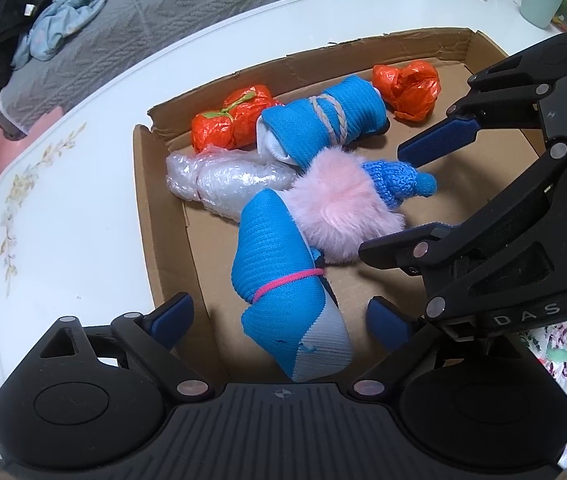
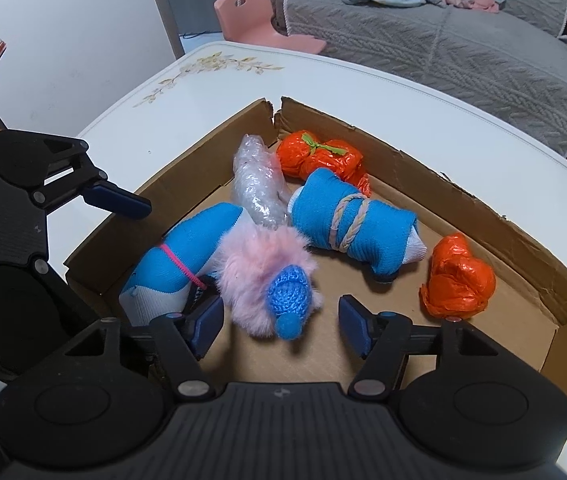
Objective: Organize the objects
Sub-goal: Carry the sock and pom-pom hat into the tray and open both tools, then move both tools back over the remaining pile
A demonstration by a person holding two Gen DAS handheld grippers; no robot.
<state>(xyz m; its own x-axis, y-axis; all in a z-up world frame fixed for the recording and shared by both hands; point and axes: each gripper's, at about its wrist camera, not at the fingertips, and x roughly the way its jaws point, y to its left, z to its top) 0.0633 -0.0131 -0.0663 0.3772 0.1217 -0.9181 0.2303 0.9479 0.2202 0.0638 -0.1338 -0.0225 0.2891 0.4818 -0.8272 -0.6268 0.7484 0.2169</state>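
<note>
Blue-padded tongs (image 2: 279, 326) agape over pompom (image 2: 261, 276)

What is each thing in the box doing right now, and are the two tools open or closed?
Cardboard box: open, far corner torn.
Sock with pink band: rolled, lying in box.
Sock with braided band: rolled, tied.
Pink pompom: lying loose, blue knit hat on.
Bubble wrap roll: rolled.
Orange bag with green tie: tied.
Other orange bag: scrunched.
Left tool: open.
Right tool: open.

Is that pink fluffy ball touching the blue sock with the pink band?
Touching. In the left wrist view the pink fluffy ball presses against the blue sock, no gap between them.
</note>
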